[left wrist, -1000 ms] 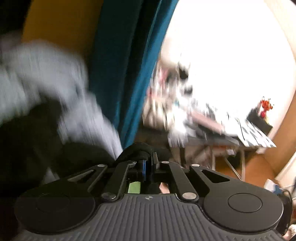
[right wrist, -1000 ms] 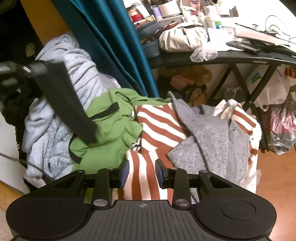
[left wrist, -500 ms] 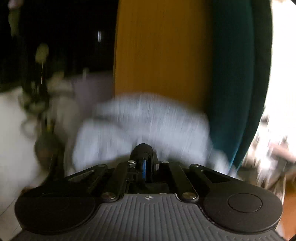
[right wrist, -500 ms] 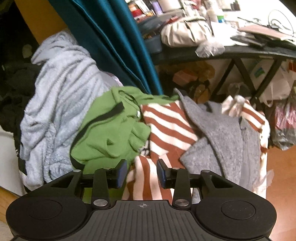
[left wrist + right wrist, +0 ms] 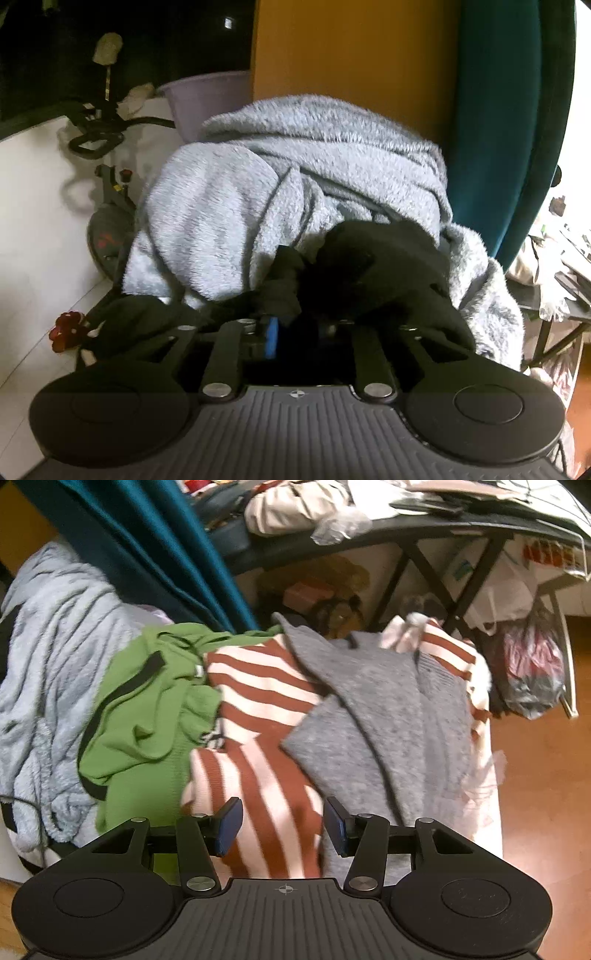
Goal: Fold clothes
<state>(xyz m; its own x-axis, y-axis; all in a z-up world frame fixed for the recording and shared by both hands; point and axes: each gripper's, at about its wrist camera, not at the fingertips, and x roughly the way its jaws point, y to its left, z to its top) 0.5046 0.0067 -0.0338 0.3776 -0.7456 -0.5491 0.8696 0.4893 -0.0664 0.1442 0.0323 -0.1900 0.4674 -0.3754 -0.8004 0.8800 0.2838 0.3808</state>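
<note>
Clothes fill the middle of both wrist views. In the left wrist view, a crumpled black fabric garment (image 5: 373,273) lies bunched at the lower centre, directly over the front of the left gripper (image 5: 299,332); its folds spill across the finger linkages and hide the right-hand finger, so only one blue pad (image 5: 272,336) shows. The jaws of this gripper are opening, with black cloth lying between them, and whether the pads still press on it cannot be told. Behind the black garment, filling the centre of the frame, a fluffy pale grey-blue fleece blanket (image 5: 295,177) is heaped in soft ridges, against an orange wall panel (image 5: 351,51) and a teal curtain (image 5: 509,110) at the upper right.

In the right wrist view, the right gripper (image 5: 282,825) sits at the lower centre with its two blue pads apart, its jaws opening, nothing clasped between them. Just beyond the pads lies a rust-and-cream striped knit garment (image 5: 258,716), rumpled, its stripes running in different directions. A green garment with a black strap (image 5: 147,709) lies to its left, touching it, and a flat grey knit sweater (image 5: 388,723) overlaps it on the right. The same fleece blanket (image 5: 48,635) drapes down the left edge.
</note>
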